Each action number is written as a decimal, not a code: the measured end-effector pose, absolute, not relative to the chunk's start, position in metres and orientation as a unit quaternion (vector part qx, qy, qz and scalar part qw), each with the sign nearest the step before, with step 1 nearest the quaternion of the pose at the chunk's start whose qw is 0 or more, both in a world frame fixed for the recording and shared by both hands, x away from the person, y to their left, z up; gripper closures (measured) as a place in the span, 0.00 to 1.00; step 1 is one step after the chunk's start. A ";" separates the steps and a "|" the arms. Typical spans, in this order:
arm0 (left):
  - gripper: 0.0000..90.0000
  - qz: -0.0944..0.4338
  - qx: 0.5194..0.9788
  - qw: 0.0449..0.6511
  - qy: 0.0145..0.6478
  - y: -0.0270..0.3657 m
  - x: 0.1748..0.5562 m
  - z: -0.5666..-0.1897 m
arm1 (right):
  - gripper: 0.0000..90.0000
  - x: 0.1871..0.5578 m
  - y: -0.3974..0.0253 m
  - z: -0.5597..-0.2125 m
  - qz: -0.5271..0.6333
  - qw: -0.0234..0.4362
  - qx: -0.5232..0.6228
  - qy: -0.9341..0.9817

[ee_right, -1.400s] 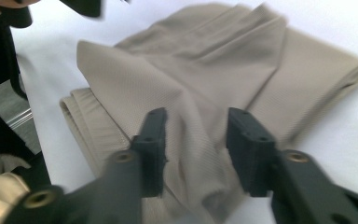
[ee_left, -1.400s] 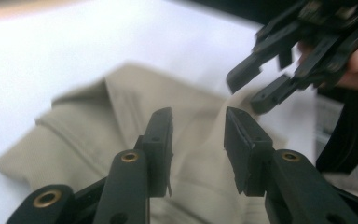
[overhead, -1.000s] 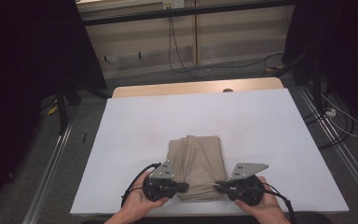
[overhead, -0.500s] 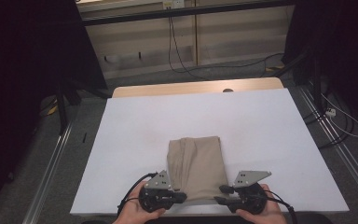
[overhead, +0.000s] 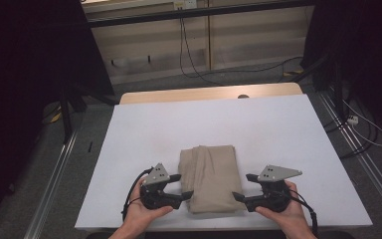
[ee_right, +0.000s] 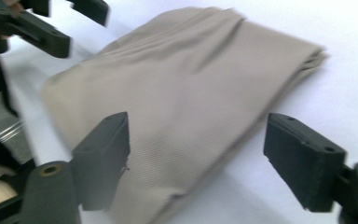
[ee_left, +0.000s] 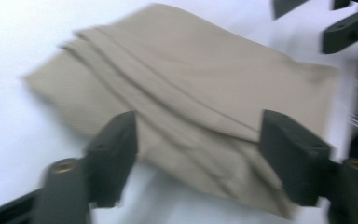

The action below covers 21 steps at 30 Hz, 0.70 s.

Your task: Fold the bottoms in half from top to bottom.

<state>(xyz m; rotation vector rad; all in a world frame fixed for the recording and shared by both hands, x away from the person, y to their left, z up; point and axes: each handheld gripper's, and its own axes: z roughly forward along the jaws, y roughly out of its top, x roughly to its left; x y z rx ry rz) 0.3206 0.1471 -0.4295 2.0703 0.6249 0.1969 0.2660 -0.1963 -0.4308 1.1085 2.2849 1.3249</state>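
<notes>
**A:** Okay, high view first. Folded beige cloth (overhead: 212, 177) is lying on the white table (overhead: 278, 129), close to the near edge, long side running away from the person. What are the grippers doing?

**B:** Left gripper (overhead: 181, 185) is sitting just beside the cloth's left edge, down by the near corner, tips pointing in at it. Right gripper (overhead: 244, 187) is mirroring that on the right edge. Each is being held by a hand, left hand (overhead: 142, 211) and right hand (overhead: 283, 211), coming in from the bottom. Both sets of jaws are standing apart. Touching or not, can't tell from up here.

**A:** Left gripper view?

**B:** Blurry. Left gripper (ee_left: 198, 149) is spread wide, one jaw on each side of the frame, and the cloth (ee_left: 191, 93) is lying between and beyond them, its near folded edge crossing the gap. Nothing is being clamped. The other gripper's dark tips are showing at the top right, past the cloth's far side.

**A:** Pleats visible?

**B:** Yes, layered folds are running diagonally across the cloth's left part.

**A:** Right gripper view?

**B:** Same story. Right gripper (ee_right: 198, 158) is gaping, jaws well apart, gripping nothing. Cloth (ee_right: 182, 93) is filling the space between and ahead of them, near edge dipping down between the jaws; the left jaw is overlapping the fabric in the picture, the right jaw is sitting over bare table (ee_right: 345, 60). The other gripper's tips are showing at the top left.
</notes>
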 end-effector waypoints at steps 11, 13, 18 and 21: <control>0.08 0.154 0.791 0.493 0.328 0.189 0.347 -0.424 | 0.13 0.289 -0.238 -0.427 0.439 0.211 0.442 0.753; 0.08 0.157 0.780 0.499 0.343 0.198 0.349 -0.425 | 0.14 0.289 -0.243 -0.431 0.439 0.220 0.450 0.746; 0.08 0.168 0.781 0.491 0.348 0.210 0.349 -0.432 | 0.13 0.289 -0.251 -0.438 0.437 0.218 0.476 0.732; 0.08 0.161 0.782 0.496 0.342 0.208 0.350 -0.434 | 0.13 0.289 -0.250 -0.438 0.442 0.215 0.478 0.728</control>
